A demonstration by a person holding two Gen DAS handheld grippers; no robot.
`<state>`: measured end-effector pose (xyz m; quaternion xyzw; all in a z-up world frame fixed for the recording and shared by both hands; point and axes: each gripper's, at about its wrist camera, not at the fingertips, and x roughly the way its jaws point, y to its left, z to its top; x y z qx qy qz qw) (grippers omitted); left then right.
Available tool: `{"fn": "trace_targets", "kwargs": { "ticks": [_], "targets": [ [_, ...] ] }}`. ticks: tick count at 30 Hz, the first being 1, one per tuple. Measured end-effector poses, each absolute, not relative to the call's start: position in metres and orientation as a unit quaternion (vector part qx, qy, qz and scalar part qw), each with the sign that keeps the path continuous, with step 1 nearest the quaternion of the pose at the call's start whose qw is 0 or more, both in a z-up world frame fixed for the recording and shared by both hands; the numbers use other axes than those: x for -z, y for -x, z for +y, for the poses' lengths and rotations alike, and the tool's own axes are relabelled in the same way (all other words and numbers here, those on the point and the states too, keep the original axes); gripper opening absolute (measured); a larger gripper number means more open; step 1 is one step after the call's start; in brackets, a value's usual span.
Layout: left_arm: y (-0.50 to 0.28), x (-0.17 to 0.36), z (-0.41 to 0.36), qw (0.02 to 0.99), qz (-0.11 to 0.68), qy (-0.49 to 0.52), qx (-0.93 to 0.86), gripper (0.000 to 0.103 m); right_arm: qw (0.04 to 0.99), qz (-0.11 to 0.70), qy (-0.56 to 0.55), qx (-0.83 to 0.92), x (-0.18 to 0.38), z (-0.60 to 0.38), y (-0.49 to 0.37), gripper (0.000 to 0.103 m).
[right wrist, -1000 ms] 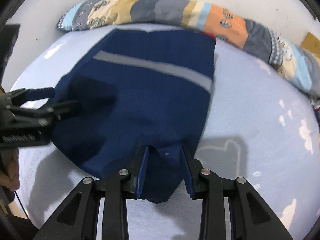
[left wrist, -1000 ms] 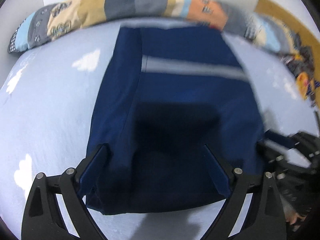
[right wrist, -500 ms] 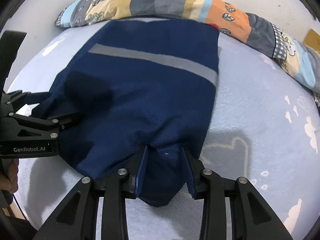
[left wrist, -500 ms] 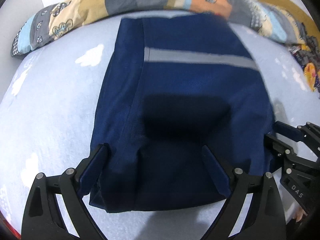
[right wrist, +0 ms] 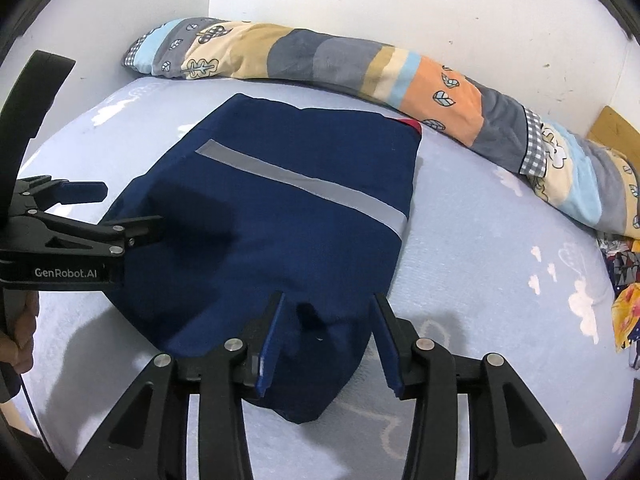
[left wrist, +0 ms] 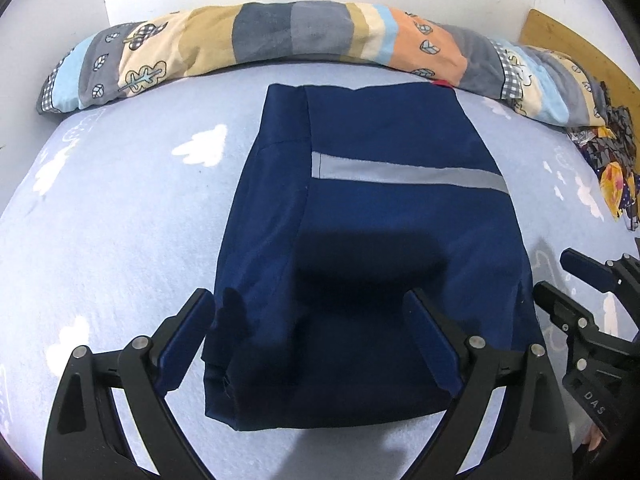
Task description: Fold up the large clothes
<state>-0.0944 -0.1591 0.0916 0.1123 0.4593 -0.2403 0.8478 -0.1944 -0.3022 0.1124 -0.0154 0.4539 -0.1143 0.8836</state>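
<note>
Left wrist view, garment: navy folded garment (left wrist: 380, 248) with a grey stripe (left wrist: 408, 170) lies flat on the pale blue cloud-print bed sheet (left wrist: 112, 216).
Left wrist view, left gripper (left wrist: 312, 320): jaws spread wide over the garment's near edge, gripping nothing.
Left wrist view, right gripper (left wrist: 560, 276): seen at the garment's right edge, fingers apart.
Left wrist view, surroundings: patchwork bolster (left wrist: 280, 36) along the wall; heap of colourful cloth (left wrist: 612, 164) at far right.
Right wrist view, garment (right wrist: 280, 216): lies on the sheet (right wrist: 500, 248), its near corner between the fingers.
Right wrist view, right gripper (right wrist: 328, 324): jaws partly open, straddling that corner; whether the pads touch the cloth I cannot tell.
Right wrist view, left gripper (right wrist: 120, 212): open at the garment's left edge.
Right wrist view, bolster (right wrist: 400, 76): beyond the garment.
</note>
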Motion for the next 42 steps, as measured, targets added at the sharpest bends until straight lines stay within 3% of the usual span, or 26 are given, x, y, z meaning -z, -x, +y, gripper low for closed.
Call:
{"fn": "trace_targets", "kwargs": {
  "ticks": [24, 33, 39, 42],
  "targets": [
    [0.089, -0.093, -0.16, 0.855, 0.448, -0.113, 0.237, 0.096, 0.889, 0.437, 0.048, 0.127, -0.119, -0.295, 0.195, 0.047],
    [0.08, -0.082, -0.156, 0.85, 0.461, -0.105, 0.232, 0.096, 0.891, 0.433, 0.044, 0.13, -0.116, -0.3, 0.195, 0.059],
    [0.039, -0.065, -0.126, 0.814, 0.531, -0.008, 0.235, 0.096, 0.888, 0.436, -0.117, 0.084, -0.105, -0.357, 0.193, 0.078],
    [0.015, -0.043, -0.104, 0.765, 0.583, 0.091, 0.258, 0.096, 0.866, 0.445, -0.221, 0.058, -0.089, -0.396, 0.193, 0.079]
  ]
}}
